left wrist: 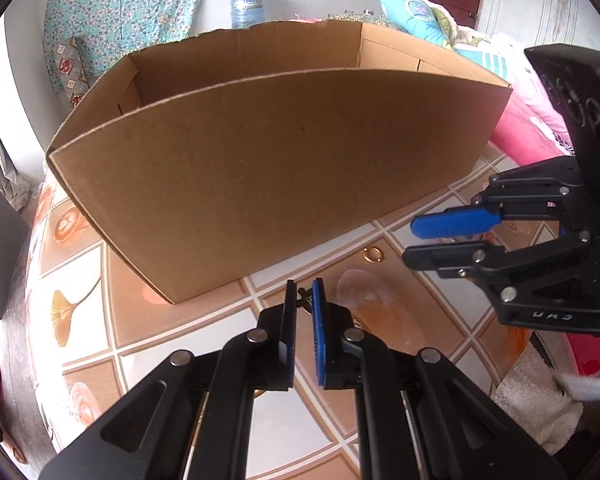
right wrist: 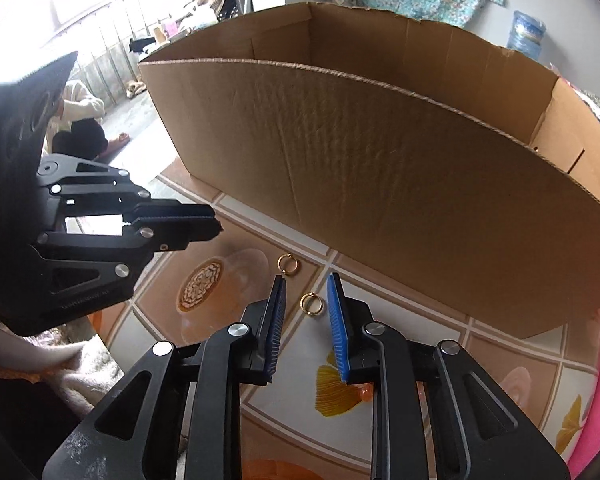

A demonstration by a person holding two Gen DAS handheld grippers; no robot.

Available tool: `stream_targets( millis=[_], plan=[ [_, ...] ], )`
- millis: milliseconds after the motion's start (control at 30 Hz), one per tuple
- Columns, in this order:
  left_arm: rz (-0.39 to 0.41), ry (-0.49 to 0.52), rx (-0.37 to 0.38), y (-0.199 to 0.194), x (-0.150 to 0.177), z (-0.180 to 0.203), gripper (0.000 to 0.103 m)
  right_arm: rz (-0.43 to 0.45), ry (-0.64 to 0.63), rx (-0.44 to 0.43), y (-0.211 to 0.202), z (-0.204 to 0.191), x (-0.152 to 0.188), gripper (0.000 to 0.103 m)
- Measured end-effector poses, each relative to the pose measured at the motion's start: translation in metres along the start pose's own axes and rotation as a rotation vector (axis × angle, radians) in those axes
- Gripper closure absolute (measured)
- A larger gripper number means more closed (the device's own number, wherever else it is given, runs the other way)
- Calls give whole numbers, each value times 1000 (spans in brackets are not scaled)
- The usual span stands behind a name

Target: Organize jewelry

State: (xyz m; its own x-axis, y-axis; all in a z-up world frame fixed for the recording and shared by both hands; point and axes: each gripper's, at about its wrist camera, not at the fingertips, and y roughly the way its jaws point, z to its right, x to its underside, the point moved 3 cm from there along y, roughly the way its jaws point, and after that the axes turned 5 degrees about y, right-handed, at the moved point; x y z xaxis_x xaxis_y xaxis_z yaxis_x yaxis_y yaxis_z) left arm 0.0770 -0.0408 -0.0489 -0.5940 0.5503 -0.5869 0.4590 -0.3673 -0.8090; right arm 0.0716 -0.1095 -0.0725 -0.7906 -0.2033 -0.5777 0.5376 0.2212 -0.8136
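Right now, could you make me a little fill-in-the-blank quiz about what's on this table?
1. The big box is made of ____.
2. The right gripper has a gold ____ lying between its open fingers.
3. The pads inside the left gripper are coloured ____.
4. The right wrist view shows ____ gold rings.

Answers: cardboard; ring; blue; two

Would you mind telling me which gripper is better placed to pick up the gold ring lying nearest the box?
Right. The right gripper is open and holds nothing, already straddling another ring just short of the gold ring. The left gripper is shut on a small dark ornament, so it is occupied.
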Motion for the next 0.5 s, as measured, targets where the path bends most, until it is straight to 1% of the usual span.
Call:
stream_targets(
  millis=[100,233,333,433,467,500],
  plan=[
    [8,4,-5,-2,1,-2,96,-35,-20,13,6,0,0,89],
    [14,-2,-3,-6,4,-2,96,-42,-42,23,8,-2,-2,93],
    [19,-3,-3,-8,5,-3,96,-45,-50,27,9,-4,-4,94],
    [29,-4,-5,-12,6,-3,96,-41,-28,15,9,-1,-6,94],
    [31,-4,-6,-14,7,-3,96,-36,-22,11,8,-1,-6,96],
    [34,-4,-8,-15,7,-3,96,-32,-17,6,6,0,-5,101]
  ],
)
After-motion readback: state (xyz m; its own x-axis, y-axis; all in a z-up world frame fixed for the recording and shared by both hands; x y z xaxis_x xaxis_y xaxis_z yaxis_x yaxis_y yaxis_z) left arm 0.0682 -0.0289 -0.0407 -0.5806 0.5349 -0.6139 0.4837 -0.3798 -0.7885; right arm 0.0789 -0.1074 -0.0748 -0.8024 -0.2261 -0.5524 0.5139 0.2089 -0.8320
